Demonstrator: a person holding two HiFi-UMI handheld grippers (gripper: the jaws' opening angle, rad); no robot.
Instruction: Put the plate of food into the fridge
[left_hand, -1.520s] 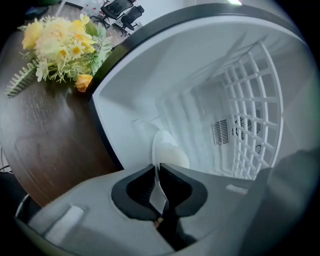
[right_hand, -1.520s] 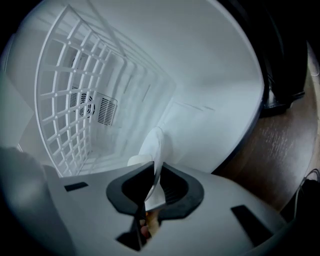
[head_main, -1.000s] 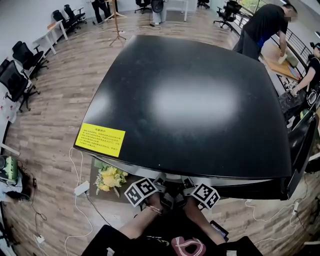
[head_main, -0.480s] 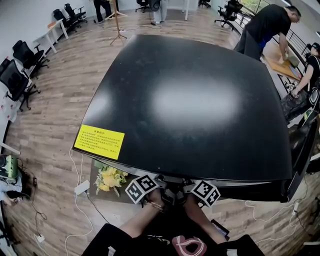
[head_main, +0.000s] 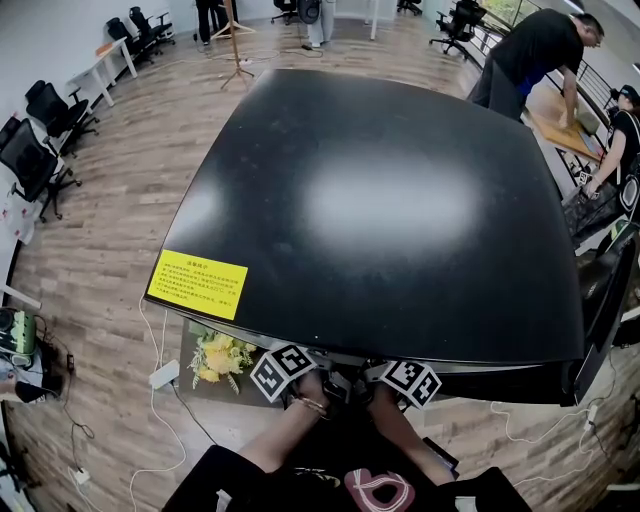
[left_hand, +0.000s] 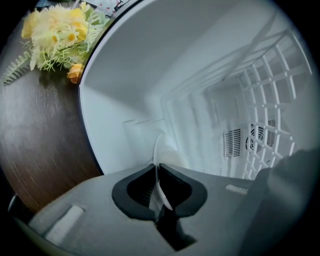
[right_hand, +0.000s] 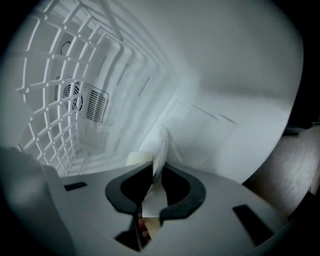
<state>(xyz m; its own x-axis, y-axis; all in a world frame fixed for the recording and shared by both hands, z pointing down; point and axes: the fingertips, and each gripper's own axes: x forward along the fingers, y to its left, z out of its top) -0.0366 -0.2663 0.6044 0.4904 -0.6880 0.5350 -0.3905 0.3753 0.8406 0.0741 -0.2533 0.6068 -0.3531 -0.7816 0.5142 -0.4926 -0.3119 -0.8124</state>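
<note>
In the head view I look down on the black top of the fridge (head_main: 380, 200). Only the marker cubes of my left (head_main: 282, 372) and right (head_main: 411, 383) grippers show at its front edge. Inside the white fridge compartment (left_hand: 200, 75), my left gripper (left_hand: 156, 167) is shut on the thin rim of the white plate (left_hand: 161, 150). My right gripper (right_hand: 156, 167) has the plate's opposite rim (right_hand: 162, 142) between its jaws, which are opening, and the pads no longer pinch it. A pale piece of food (right_hand: 137, 158) shows behind that jaw.
A white wire shelf (right_hand: 45, 90) and a fan vent (left_hand: 235, 142) line the compartment. Yellow flowers (head_main: 222, 357) stand beside the fridge at the left. Its open door (head_main: 600, 300) hangs at the right. Cables and a power strip (head_main: 162, 377) lie on the floor. A person (head_main: 530, 55) bends over far right.
Both marker cubes have crept a little forward under the fridge's front edge. Nothing else in the head view has moved.
</note>
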